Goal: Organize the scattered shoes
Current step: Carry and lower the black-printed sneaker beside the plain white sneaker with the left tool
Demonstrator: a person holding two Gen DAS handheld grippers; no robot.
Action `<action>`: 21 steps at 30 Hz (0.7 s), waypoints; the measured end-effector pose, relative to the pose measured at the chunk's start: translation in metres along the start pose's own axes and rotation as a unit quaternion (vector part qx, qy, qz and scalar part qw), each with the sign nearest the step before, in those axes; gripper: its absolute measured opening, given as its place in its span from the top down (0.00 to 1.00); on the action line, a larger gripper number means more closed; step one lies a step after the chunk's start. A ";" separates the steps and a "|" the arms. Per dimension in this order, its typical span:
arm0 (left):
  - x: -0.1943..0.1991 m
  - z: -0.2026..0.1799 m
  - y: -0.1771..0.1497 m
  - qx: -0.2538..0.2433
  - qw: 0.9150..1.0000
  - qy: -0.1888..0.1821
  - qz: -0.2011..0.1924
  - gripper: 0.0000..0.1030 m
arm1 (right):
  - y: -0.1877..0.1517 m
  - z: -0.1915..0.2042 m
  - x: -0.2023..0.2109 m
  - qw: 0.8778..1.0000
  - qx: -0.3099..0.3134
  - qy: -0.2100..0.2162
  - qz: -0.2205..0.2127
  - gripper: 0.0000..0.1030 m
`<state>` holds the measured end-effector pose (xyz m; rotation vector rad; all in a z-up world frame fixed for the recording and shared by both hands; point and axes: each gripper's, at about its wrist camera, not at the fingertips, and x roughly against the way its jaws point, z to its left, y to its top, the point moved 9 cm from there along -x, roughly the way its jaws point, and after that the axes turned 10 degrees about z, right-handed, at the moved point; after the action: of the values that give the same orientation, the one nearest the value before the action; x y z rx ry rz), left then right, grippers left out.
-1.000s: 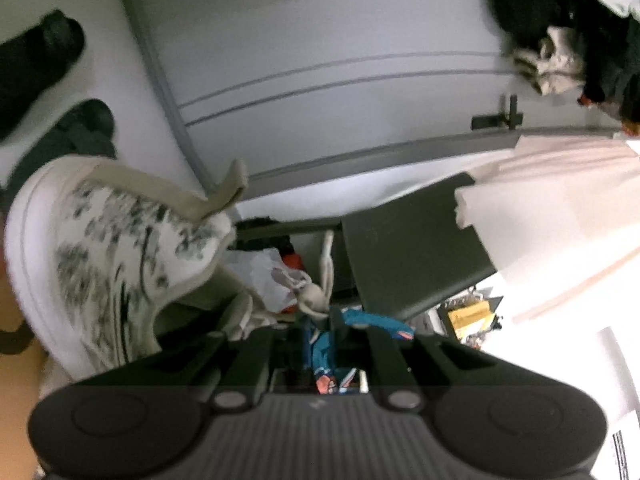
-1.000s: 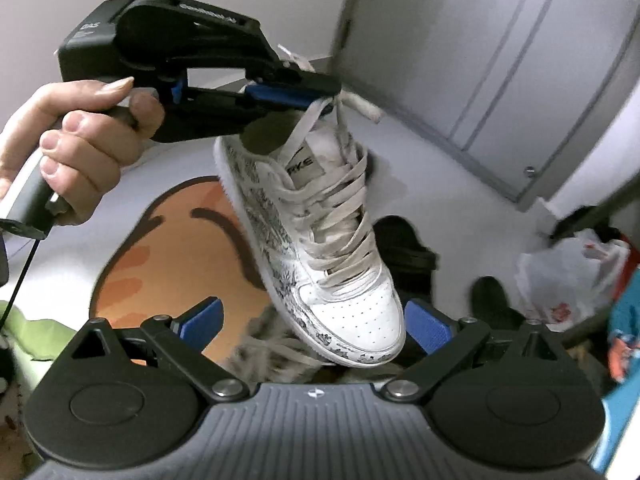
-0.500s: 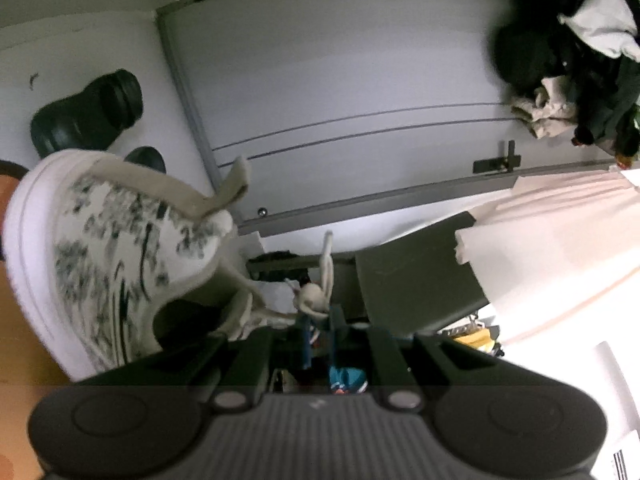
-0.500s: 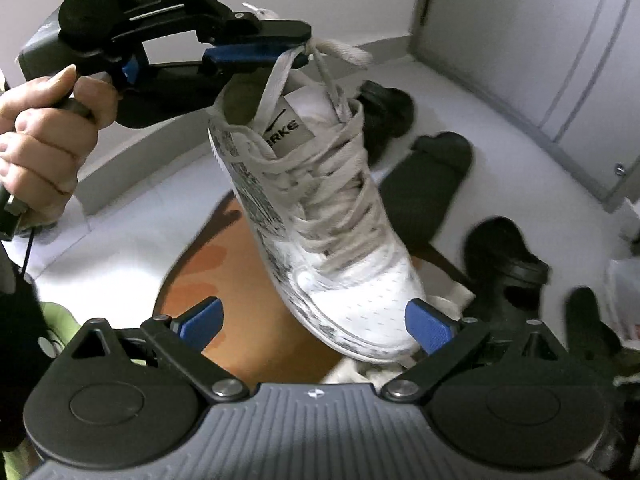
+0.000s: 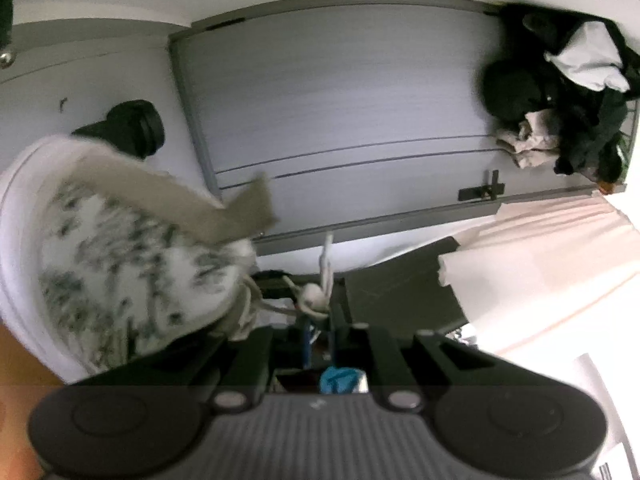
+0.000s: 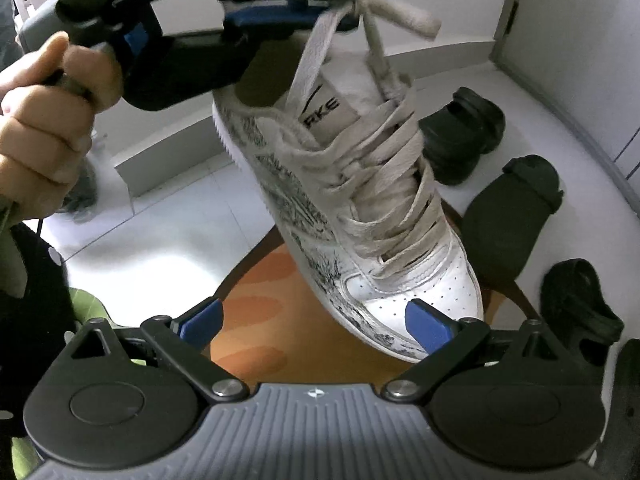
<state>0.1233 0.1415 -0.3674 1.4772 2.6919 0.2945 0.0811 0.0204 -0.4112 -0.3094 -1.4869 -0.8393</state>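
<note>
A white sneaker (image 6: pixel 360 208) with a grey-black print and beige laces hangs in the air by its laces, toe down, over an orange mat (image 6: pixel 272 320). My left gripper (image 6: pixel 348 16) is shut on the laces near their knot. In the left wrist view the same sneaker (image 5: pixel 120 256) fills the left side, and the pinched lace sits in my left gripper (image 5: pixel 318 312). My right gripper (image 6: pixel 314 320) is open below the sneaker, its blue pads apart, with the toe just beyond the right pad and nothing gripped.
Several black shoes and slippers lie on the pale floor at right: a chunky shoe (image 6: pixel 460 132), a slipper (image 6: pixel 512 208) and a sandal (image 6: pixel 580 304). A grey sliding door (image 5: pixel 340 120) and hung clothes (image 5: pixel 560 100) stand ahead. A hand (image 6: pixel 48 136) holds the left gripper.
The hanging sneaker has been carried across the room, from near the grey door to over the orange mat. Black shoes have come into view at right. Both grippers keep their state.
</note>
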 end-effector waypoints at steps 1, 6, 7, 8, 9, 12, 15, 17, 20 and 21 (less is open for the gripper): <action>0.000 -0.002 0.000 -0.001 1.000 -0.002 0.001 0.92 | 0.001 -0.002 0.001 1.000 0.000 -0.005 -0.002 0.03; -0.002 -0.007 -0.003 0.003 1.000 -0.013 0.009 0.92 | 0.002 -0.019 0.005 1.000 -0.011 -0.020 -0.004 0.03; -0.003 -0.009 -0.005 0.004 1.000 -0.016 0.014 0.92 | 0.003 -0.021 0.004 1.000 -0.010 -0.024 -0.004 0.03; -0.004 -0.011 -0.007 0.006 1.000 -0.019 0.019 0.92 | 0.002 -0.025 0.005 1.000 -0.007 -0.029 -0.006 0.02; -0.005 -0.014 -0.008 0.008 0.999 -0.022 0.024 0.92 | 0.001 -0.029 0.006 0.999 -0.004 -0.036 -0.008 0.02; -0.007 -0.020 -0.014 0.003 0.999 -0.018 0.040 0.92 | -0.002 -0.036 0.007 0.999 -0.010 -0.035 -0.013 0.00; -0.008 -0.022 -0.017 0.001 0.999 -0.016 0.047 0.92 | -0.006 -0.036 0.008 1.000 -0.011 -0.020 -0.016 0.00; -0.009 -0.024 -0.018 0.001 0.998 -0.021 0.051 0.92 | -0.008 -0.035 0.008 1.000 -0.011 -0.014 -0.016 0.00; -0.011 -0.027 -0.020 -0.003 0.998 -0.023 0.054 0.92 | -0.010 -0.032 0.005 1.000 -0.018 0.008 -0.016 0.00; -0.011 -0.026 -0.021 -0.007 0.998 -0.020 0.056 0.92 | -0.010 -0.031 0.005 1.000 -0.021 0.015 -0.015 0.00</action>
<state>0.1078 0.1179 -0.3463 1.6160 2.5761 0.2856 0.0971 -0.0079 -0.4131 -0.3057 -1.4506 -0.8964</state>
